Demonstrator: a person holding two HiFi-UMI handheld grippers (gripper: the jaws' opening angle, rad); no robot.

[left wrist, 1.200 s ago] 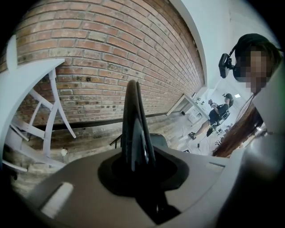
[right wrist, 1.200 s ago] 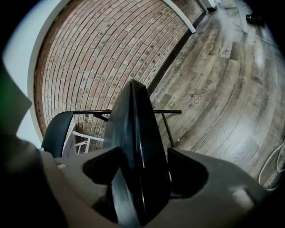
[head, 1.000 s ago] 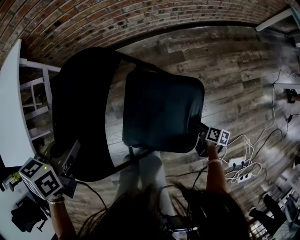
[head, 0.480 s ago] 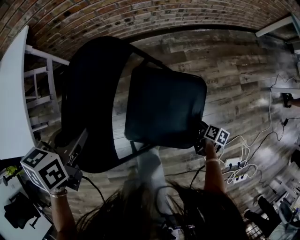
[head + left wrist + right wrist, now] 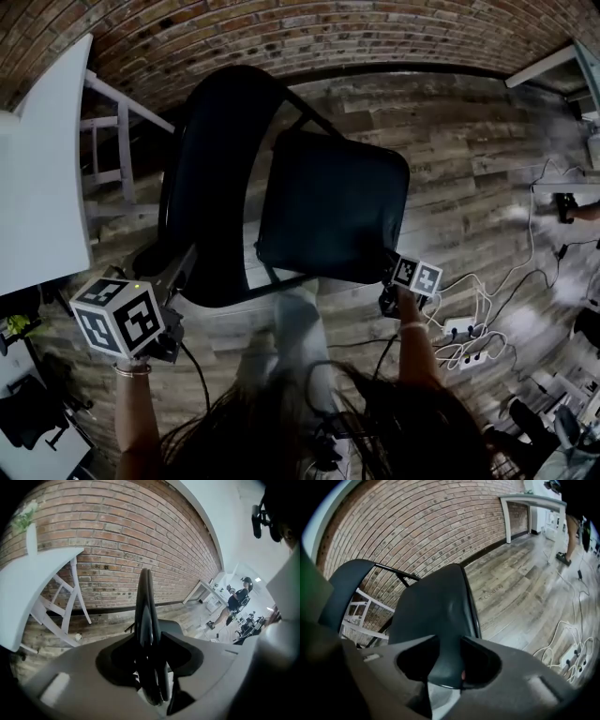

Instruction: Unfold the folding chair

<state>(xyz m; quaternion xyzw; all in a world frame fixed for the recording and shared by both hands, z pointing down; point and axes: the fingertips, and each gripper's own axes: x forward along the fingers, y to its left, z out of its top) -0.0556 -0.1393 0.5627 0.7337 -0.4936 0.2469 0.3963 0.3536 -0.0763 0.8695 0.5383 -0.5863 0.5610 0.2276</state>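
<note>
The black folding chair stands on the wood floor with its backrest (image 5: 211, 178) at the left and its padded seat (image 5: 333, 211) tilted beside it. My left gripper (image 5: 181, 269) is at the backrest's lower corner. The backrest (image 5: 144, 611) runs edge-on between its jaws, which have just been opening; the left gripper (image 5: 150, 670) looks open around it. My right gripper (image 5: 388, 265) is at the seat's near right corner. Its jaws have just been closing, and the right gripper (image 5: 445, 667) is shut on the seat's edge (image 5: 436, 616).
A white table (image 5: 37, 159) with a white frame (image 5: 117, 141) stands at the left against the brick wall (image 5: 281, 28). A power strip and white cables (image 5: 464, 333) lie on the floor at the right. The person's legs (image 5: 300, 328) are below the seat.
The left gripper has shifted to the right in the picture, together with the backrest, which now looks narrower. The right gripper has moved slightly left at the seat's corner.
</note>
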